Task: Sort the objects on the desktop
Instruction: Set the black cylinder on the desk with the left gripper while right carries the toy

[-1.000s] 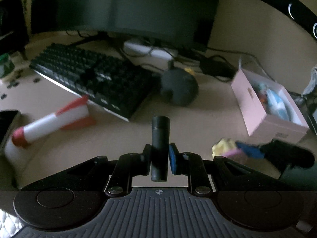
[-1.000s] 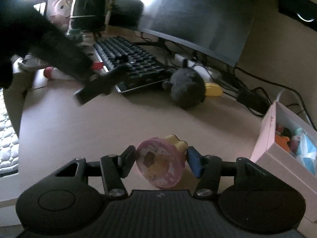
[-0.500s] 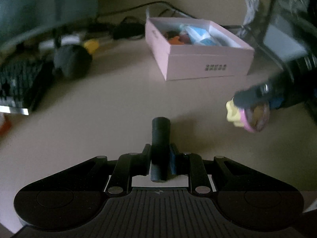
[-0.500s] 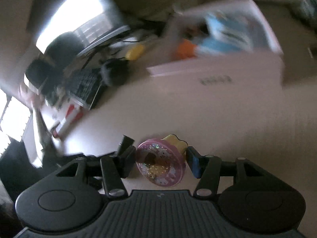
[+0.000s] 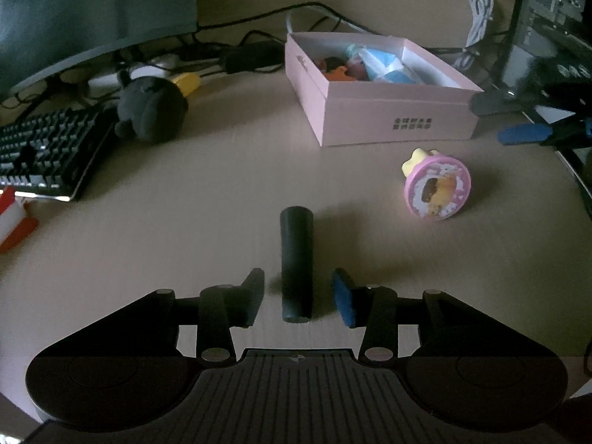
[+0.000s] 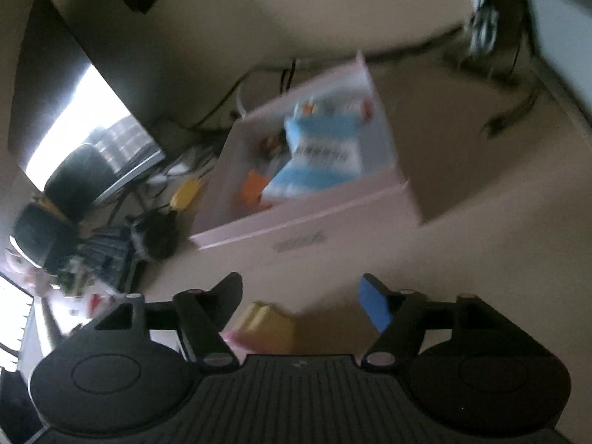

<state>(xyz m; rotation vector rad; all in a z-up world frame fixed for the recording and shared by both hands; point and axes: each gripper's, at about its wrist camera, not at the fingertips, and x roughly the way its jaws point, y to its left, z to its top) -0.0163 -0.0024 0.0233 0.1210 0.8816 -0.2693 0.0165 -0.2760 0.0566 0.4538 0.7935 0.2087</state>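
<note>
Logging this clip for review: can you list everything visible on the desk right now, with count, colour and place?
black cylinder: 1, black, lying on the desk between the left fingers, untouched
round toy: 1, pink with yellow top, on the desk before the box
pink box: 1, pink, open, holding blue-white and orange items
plush toy: 1, dark grey, beside the keyboard
keyboard: 1, black, far left
monitor: 1, dark, back left
rocket toy: 1, red and white, left edge
cables: several, black, behind the box
left gripper: 1, black, jaws opening
right gripper: 1, black, jaws opening, above the round toy
</note>
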